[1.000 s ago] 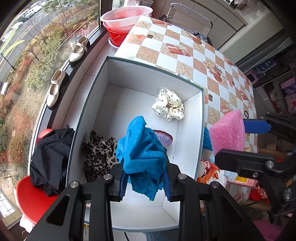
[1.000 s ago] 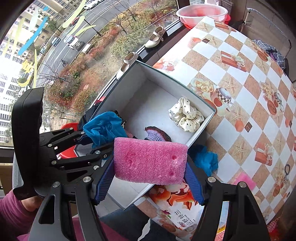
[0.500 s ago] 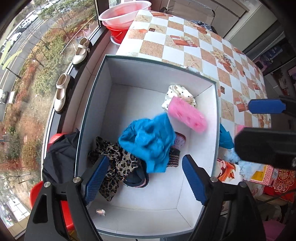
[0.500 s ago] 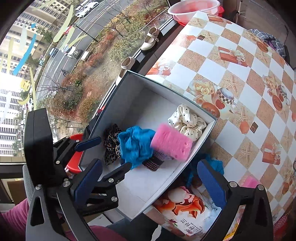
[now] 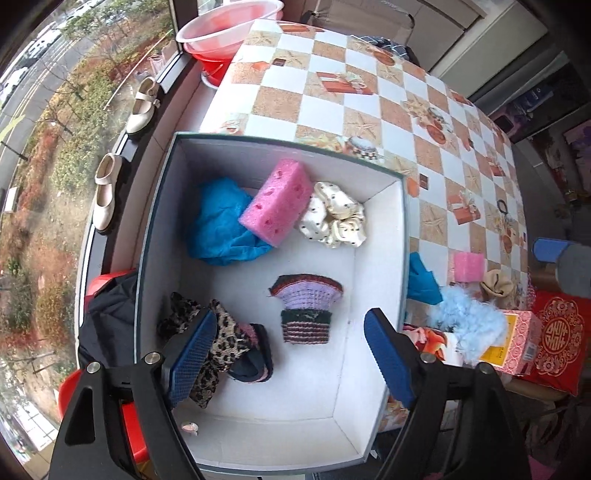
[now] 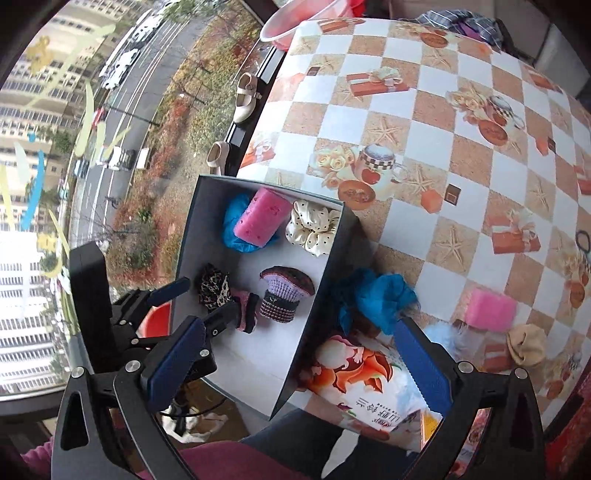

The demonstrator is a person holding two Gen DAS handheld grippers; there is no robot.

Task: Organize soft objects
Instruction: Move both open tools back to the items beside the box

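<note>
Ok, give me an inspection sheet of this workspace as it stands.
Surface: checkered tablecloth with the white box at its window edge.
Job's things, in box: pink sponge lying on blue cloth, spotted scrunchie, knitted piece, leopard scrunchie.
Job's things, on table: second blue cloth, small pink sponge, light blue fluffy item, beige item.
Clutter: printed packet, pink carton.
Grippers: left gripper and right gripper open, nothing between the pads.
Cables: nothing seen.
Surroundings: shoes on the window sill, basins.
</note>
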